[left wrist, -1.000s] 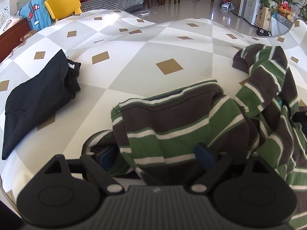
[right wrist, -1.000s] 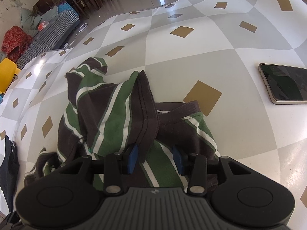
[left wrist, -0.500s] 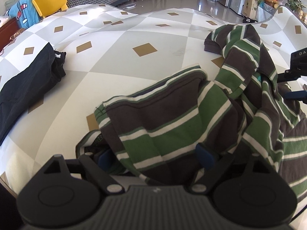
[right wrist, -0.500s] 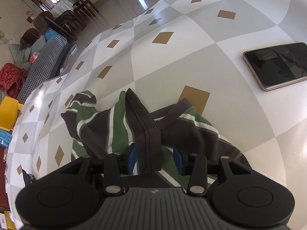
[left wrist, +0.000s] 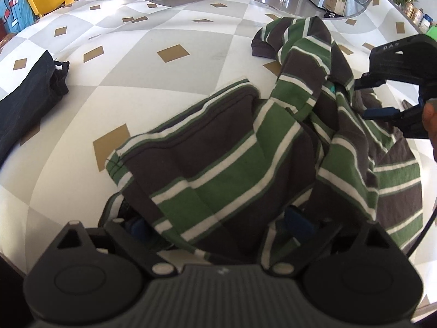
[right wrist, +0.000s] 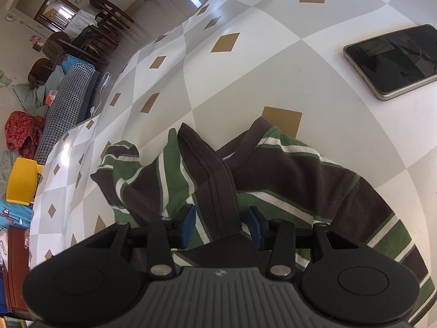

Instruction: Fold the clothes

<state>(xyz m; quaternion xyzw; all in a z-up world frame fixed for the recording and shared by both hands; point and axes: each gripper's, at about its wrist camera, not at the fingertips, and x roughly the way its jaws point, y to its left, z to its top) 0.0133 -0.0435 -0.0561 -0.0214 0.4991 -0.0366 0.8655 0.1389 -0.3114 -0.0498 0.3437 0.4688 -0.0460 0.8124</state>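
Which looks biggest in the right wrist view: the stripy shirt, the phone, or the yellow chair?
1. Striped shirt, though it lies nearest the camera.
2. Phone.
3. Yellow chair, far off, so its true size is unsure.

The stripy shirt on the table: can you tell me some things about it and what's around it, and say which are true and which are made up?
1. The stripy shirt is green, brown and white. True.
2. The shirt lies flat and neatly folded. False: it is bunched up, with folds standing up off the table.
3. A phone lies on the table, apart from the shirt. True.
4. The phone's screen is lit up bright. False: it is dark.
5. A dark garment lies on the table, off to the left of the shirt in the left wrist view. True.
6. The right gripper has its jaws far from the shirt. False: a brown fold of the shirt runs between them.
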